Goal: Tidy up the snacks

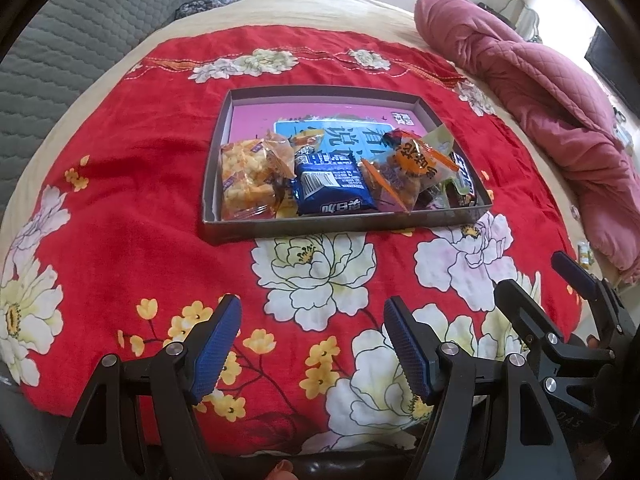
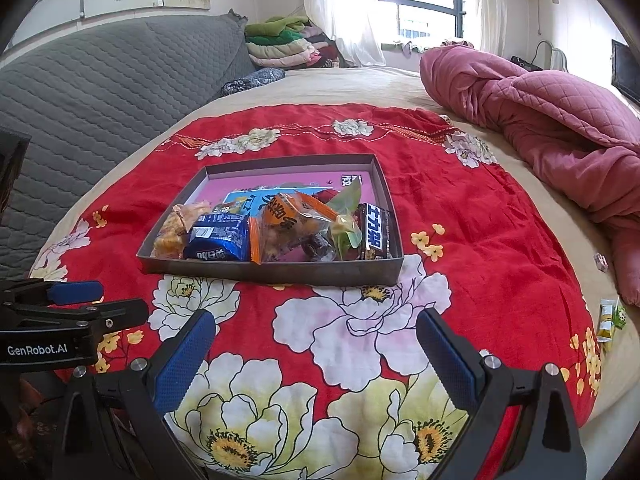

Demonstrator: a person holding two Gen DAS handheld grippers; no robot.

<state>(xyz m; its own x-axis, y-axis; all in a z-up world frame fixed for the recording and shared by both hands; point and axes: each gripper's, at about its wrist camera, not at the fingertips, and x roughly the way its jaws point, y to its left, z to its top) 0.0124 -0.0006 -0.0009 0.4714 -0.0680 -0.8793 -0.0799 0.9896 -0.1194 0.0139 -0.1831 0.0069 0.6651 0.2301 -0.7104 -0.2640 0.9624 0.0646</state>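
Note:
A shallow grey box (image 1: 320,229) (image 2: 276,270) with a pink floor sits on a red floral cloth (image 1: 132,216) (image 2: 460,208) on a bed. Several snack packs lie in its near half: a yellow puffed-snack bag (image 1: 246,178) (image 2: 172,236), a blue biscuit pack (image 1: 334,192) (image 2: 218,240), an orange-edged clear bag (image 1: 404,168) (image 2: 288,224), a dark chocolate bar (image 1: 464,184) (image 2: 372,232). My left gripper (image 1: 312,344) is open and empty, near the cloth's front edge. My right gripper (image 2: 316,350) is open and empty, also short of the box. Each shows in the other's view.
A crumpled pink quilt (image 1: 552,100) (image 2: 560,120) lies to the right. A grey quilted headboard (image 1: 60,60) (image 2: 100,80) stands left. Small green and yellow packets (image 2: 610,320) (image 1: 585,254) lie at the cloth's right edge. Folded clothes (image 2: 288,40) are stacked at the back.

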